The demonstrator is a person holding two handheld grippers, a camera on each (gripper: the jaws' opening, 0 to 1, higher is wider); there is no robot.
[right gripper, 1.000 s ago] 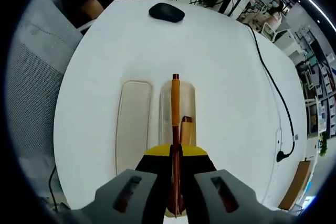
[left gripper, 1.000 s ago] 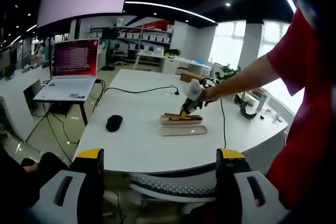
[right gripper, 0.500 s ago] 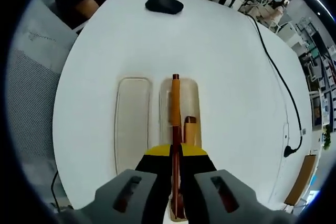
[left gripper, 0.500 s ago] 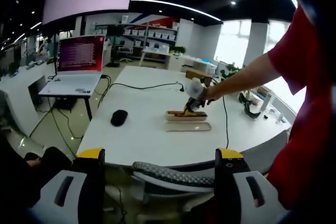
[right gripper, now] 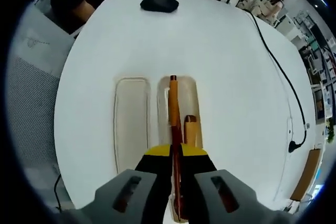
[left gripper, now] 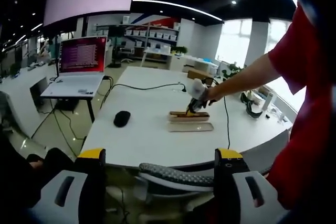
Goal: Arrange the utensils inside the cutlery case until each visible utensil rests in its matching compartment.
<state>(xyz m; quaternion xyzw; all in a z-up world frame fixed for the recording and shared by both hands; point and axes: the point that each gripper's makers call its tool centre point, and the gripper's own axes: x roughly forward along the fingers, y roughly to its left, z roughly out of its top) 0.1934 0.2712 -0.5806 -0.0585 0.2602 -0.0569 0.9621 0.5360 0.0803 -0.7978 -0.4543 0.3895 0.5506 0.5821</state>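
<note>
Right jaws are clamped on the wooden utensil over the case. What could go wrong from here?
1. The wooden-handled utensil in the right gripper hangs over the open case half, where a shorter wooden piece already lies. Lowering it could land on or jam against that piece.
2. The lid half sits close beside the case; a sideways drift may drop the utensil there instead.
3. The left gripper is off the table, so nothing steadies the case if it gets pushed.

utensil [right gripper: 174, 109] in case [right gripper: 179, 124], lid [right gripper: 131, 121] just left, mouse [right gripper: 159, 3] beyond
</note>
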